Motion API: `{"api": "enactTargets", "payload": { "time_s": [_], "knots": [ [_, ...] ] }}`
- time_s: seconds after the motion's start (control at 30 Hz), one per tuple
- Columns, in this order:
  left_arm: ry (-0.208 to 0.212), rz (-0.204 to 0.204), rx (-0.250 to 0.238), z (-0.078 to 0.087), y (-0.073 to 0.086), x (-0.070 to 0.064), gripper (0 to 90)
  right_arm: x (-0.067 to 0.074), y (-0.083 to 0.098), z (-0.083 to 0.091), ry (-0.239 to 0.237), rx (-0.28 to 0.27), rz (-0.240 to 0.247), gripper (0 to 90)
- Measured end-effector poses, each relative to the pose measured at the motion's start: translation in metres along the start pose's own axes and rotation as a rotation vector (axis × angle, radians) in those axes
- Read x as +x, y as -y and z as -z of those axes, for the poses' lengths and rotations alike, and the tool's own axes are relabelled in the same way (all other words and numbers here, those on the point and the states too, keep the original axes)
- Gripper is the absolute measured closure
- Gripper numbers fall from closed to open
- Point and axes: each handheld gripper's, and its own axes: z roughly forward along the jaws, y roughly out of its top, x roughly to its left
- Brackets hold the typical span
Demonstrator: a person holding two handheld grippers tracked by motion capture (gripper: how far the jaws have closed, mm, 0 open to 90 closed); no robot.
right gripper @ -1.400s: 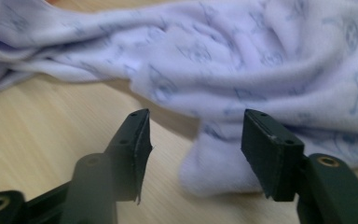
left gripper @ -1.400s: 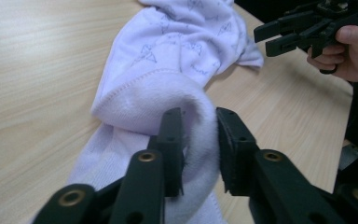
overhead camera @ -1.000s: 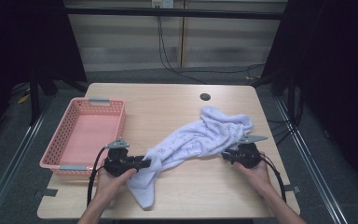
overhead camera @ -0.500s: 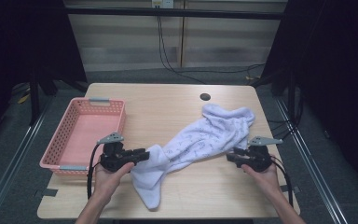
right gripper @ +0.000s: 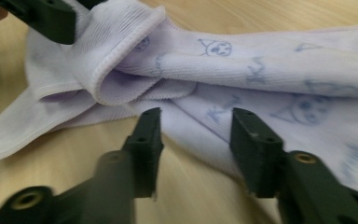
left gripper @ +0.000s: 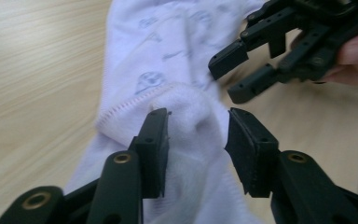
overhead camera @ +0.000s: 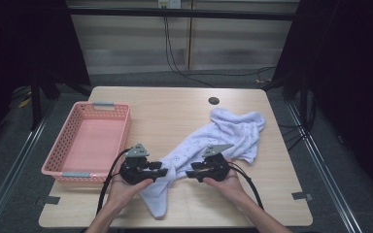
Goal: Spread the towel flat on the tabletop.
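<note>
the right hand-held gripper [overhead camera: 193, 174] has let go and slid inward, jaws just opening, empty, toward the left hand-held gripper [overhead camera: 164, 171], loosening around the white cloth [overhead camera: 213, 138] sprawled mid-worktop [overhead camera: 175, 107], likely regrasping.

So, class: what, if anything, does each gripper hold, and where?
Neither grips anything: the left gripper stands open around a towel fold; the right gripper is open.
</note>
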Motion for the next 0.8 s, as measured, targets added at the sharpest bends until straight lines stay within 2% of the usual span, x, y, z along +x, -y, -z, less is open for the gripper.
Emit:
{"api": "enactTargets", "payload": {
  "time_s": [0.07, 0.1, 0.17, 0.2, 0.23, 0.27, 0.3, 0.33, 0.37, 0.43, 0.47, 0.53, 0.57, 0.6, 0.63, 0.73, 0.77, 0.8],
  "knots": [
    [-0.006, 0.022, 0.016, -0.004, 0.002, 0.007, 62.6, 0.001, 0.000, -0.013, -0.028, -0.002, -0.011, 51.4],
    [-0.031, 0.028, 0.029, -0.005, 0.003, 0.009, 66.2, 0.005, 0.000, -0.020, -0.022, 0.008, 0.012, 50.5],
    [-0.042, 0.032, 0.042, -0.008, 0.005, 0.014, 75.7, 0.011, -0.002, -0.024, -0.004, 0.010, 0.039, 50.6],
    [-0.084, 0.037, 0.047, -0.008, 0.006, 0.016, 81.6, 0.012, -0.003, -0.025, 0.008, 0.013, 0.049, 54.8],
    [-0.098, 0.051, 0.051, -0.008, 0.006, 0.018, 83.1, 0.013, -0.003, -0.024, 0.031, 0.018, 0.064, 58.9],
    [-0.089, 0.057, 0.040, -0.006, 0.007, 0.020, 84.8, 0.012, -0.001, -0.020, 0.067, 0.030, 0.049, 79.9],
    [-0.102, 0.066, 0.032, -0.004, 0.007, 0.020, 85.1, 0.009, 0.000, -0.018, 0.057, 0.030, 0.036, 85.9],
    [-0.096, 0.087, 0.018, -0.002, 0.007, 0.021, 85.1, 0.009, 0.000, -0.018, 0.057, 0.030, 0.036, 85.9],
    [-0.068, 0.120, -0.010, 0.002, 0.007, 0.023, 85.3, 0.006, 0.002, -0.014, 0.047, 0.036, 0.023, 87.5],
    [-0.042, 0.164, -0.054, 0.009, 0.007, 0.024, 85.5, -0.001, 0.007, -0.001, 0.051, 0.051, 0.000, 88.5],
    [-0.013, 0.178, -0.075, 0.013, 0.006, 0.024, 85.5, -0.004, 0.008, 0.005, 0.049, 0.052, -0.010, 88.6],
    [0.018, 0.182, -0.095, 0.018, 0.007, 0.020, 85.5, -0.013, 0.011, 0.027, 0.061, 0.051, -0.012, 88.7],
    [0.040, 0.189, -0.095, 0.020, 0.008, 0.018, 85.5, -0.018, 0.012, 0.039, 0.074, 0.053, -0.026, 88.7],
    [0.060, 0.199, -0.095, 0.019, 0.009, 0.016, 85.6, -0.030, 0.014, 0.059, 0.107, 0.046, -0.040, 88.7],
    [0.084, 0.203, -0.089, 0.018, 0.010, 0.014, 85.6, -0.030, 0.014, 0.059, 0.107, 0.046, -0.040, 88.7],
    [0.127, 0.219, -0.069, 0.010, 0.018, 0.006, 85.4, -0.052, 0.017, 0.092, 0.172, 0.052, -0.061, 88.7],
    [0.129, 0.212, -0.047, 0.006, 0.020, 0.004, 85.4, -0.052, 0.017, 0.092, 0.172, 0.052, -0.061, 88.7],
    [0.136, 0.216, -0.016, 0.000, 0.023, 0.002, 85.2, -0.057, 0.018, 0.096, 0.205, 0.053, -0.057, 88.6]
  ]
}}
